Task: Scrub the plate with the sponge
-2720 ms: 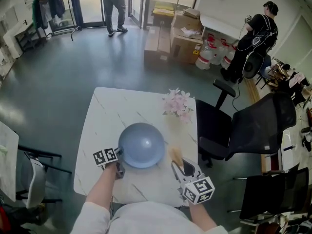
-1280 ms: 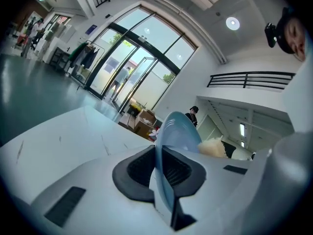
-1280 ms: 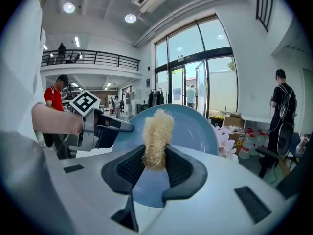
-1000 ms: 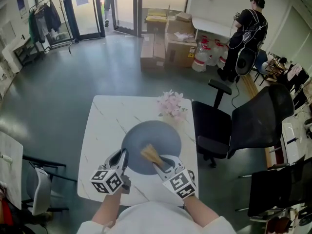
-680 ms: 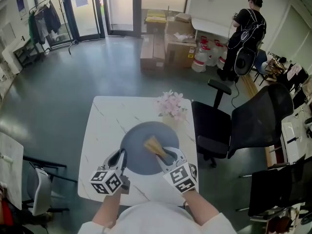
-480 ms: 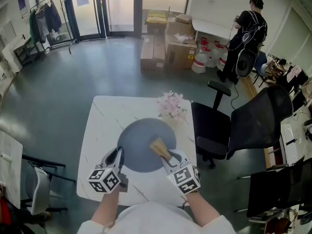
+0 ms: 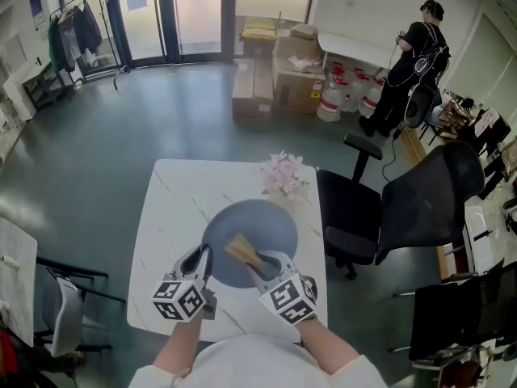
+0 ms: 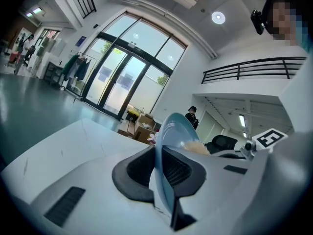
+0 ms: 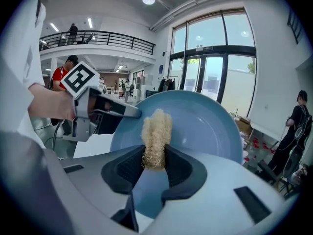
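Left gripper (image 8: 159,173): jaws shut on the near left rim of the plate (image 7: 262,219), with a pad pressing each face. In the left gripper view the plate shows edge-on and rises steeply out of the jaws.

Right gripper (image 9: 155,163): jaws clamped on the lower end of the sponge (image 9: 156,131), a pale fibrous strip standing up out of the pads. Its upper end lies against the hollow face of the plate, near the middle. The two grippers sit side by side and close together, the left at the plate's left edge and the right at its near edge.

Plate: blue, round, tilted with its hollow face toward the person, over the near half of the table (image 7: 174,200). Whether its far rim rests on the table cannot be told.

Table: white, veined, square. Pink flowers (image 7: 284,176) stand at its far right corner, just beyond the plate.

Surroundings: a black chair (image 7: 404,208) stands near the table's right side. Farther off across the grey floor are stacked boxes (image 7: 279,79), with jugs (image 7: 335,95) beside them. A person (image 7: 412,63) in dark clothing stands at the far right. Glass doors (image 7: 174,10) close the far wall, with a coat rack (image 7: 81,23) to their left.
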